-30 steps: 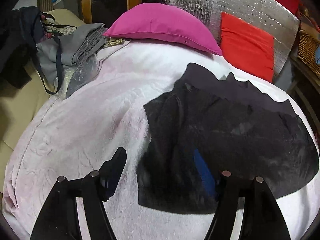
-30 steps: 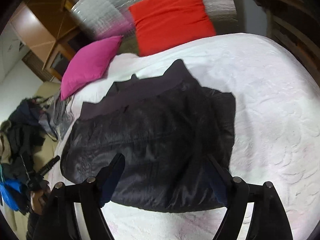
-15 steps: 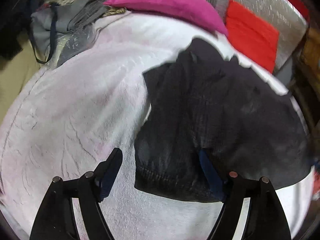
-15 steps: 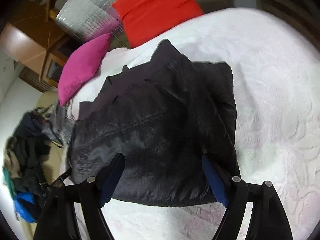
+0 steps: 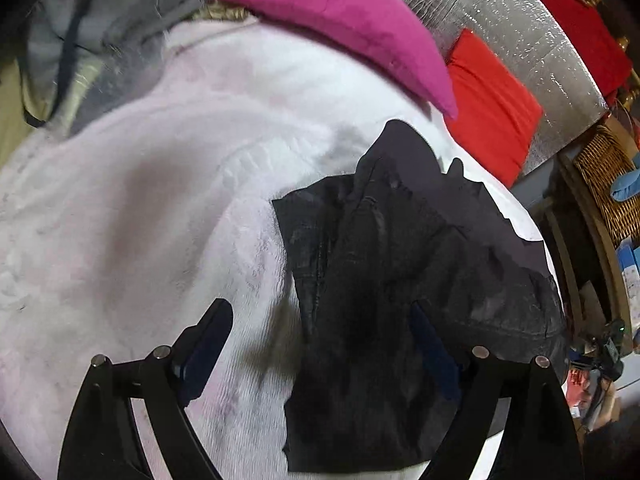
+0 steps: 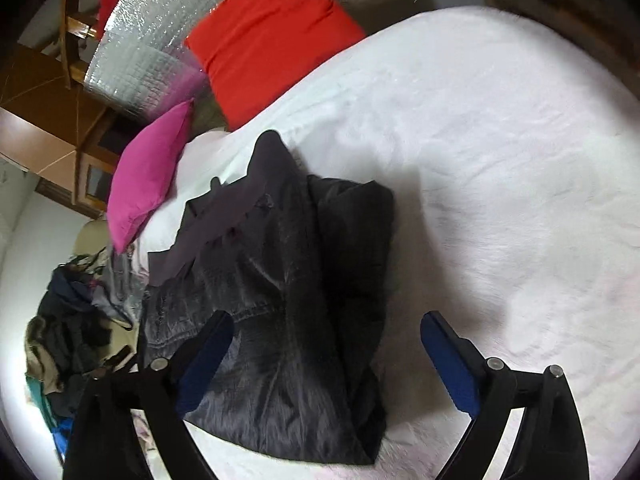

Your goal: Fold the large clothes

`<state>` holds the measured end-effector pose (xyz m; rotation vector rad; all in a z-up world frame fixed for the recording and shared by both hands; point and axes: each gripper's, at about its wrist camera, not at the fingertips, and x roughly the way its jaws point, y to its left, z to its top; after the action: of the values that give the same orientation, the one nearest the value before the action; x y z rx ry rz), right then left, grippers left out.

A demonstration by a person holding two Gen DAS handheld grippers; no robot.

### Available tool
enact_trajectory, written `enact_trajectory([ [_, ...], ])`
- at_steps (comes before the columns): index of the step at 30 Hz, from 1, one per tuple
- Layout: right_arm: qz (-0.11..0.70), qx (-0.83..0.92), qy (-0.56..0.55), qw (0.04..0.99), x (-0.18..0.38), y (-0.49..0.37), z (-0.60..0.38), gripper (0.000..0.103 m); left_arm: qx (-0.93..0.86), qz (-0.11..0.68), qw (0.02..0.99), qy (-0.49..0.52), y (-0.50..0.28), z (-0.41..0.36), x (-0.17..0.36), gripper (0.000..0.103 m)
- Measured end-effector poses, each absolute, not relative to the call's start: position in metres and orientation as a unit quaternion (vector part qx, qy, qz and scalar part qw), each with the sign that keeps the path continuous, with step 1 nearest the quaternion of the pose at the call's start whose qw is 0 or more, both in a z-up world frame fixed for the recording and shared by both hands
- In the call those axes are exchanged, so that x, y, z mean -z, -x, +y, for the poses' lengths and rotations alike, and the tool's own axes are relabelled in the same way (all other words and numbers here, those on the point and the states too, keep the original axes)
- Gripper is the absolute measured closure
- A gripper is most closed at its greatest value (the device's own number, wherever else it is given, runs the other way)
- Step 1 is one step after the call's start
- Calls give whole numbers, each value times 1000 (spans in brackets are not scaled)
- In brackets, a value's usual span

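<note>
A black, denim-like garment (image 5: pixel 400 280) lies folded into a rough rectangle on the white fleece blanket (image 5: pixel 140 220) of a bed. My left gripper (image 5: pixel 320 320) hangs just above the garment's near left edge. Its jaws are opening, with that edge below the gap and neither pad pressing on it. In the right wrist view the garment (image 6: pixel 300 300) fills the lower middle. My right gripper (image 6: pixel 326 328) straddles its near right edge, jaws opening: the left finger is over the cloth, the right finger over bare blanket (image 6: pixel 500 160). Nothing is held.
A magenta pillow (image 5: pixel 340 28) and a red cushion (image 5: pixel 492 100) lean on a silver foil panel (image 5: pixel 520 32) at the bed's head. Grey clothes (image 5: pixel 100 20) are heaped at the far left, with more clothes (image 6: pixel 72 340) beside the bed. A wicker basket (image 5: pixel 608 184) stands on the right.
Both grippers have come down closer to the garment and their jaws have widened. The right gripper has shifted toward the garment's right edge, the left toward its left edge.
</note>
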<state>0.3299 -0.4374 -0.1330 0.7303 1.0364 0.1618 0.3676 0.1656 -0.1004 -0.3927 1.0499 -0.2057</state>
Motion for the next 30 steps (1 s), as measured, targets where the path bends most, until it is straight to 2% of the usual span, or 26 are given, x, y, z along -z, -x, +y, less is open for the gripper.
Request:
enact_trajectory([
  [11, 520, -104, -302, 792, 162, -359, -409, 7, 133, 527, 810, 219, -401, 153, 138, 13],
  [13, 521, -107, -285, 798, 161, -362, -403, 22, 135, 526, 811, 217, -401, 149, 139, 14],
  [15, 526, -103, -273, 799, 160, -364, -400, 50, 138, 526, 816, 194, -399, 141, 138, 27],
  [18, 530, -107, -264, 799, 156, -365, -397, 69, 137, 529, 818, 180, -400, 130, 137, 43],
  [19, 533, -106, -255, 800, 154, -366, -394, 70, 152, 529, 813, 189, -400, 128, 136, 64],
  [20, 533, -106, -249, 801, 151, -366, -392, 75, 157, 532, 808, 199, -402, 127, 136, 73],
  [23, 527, -106, -237, 809, 142, -366, -387, 84, 146, 523, 819, 184, -405, 120, 128, 84],
  [30, 494, -120, -195, 839, 83, -355, -376, 90, 144, 481, 847, 175, -394, 117, 87, 90],
])
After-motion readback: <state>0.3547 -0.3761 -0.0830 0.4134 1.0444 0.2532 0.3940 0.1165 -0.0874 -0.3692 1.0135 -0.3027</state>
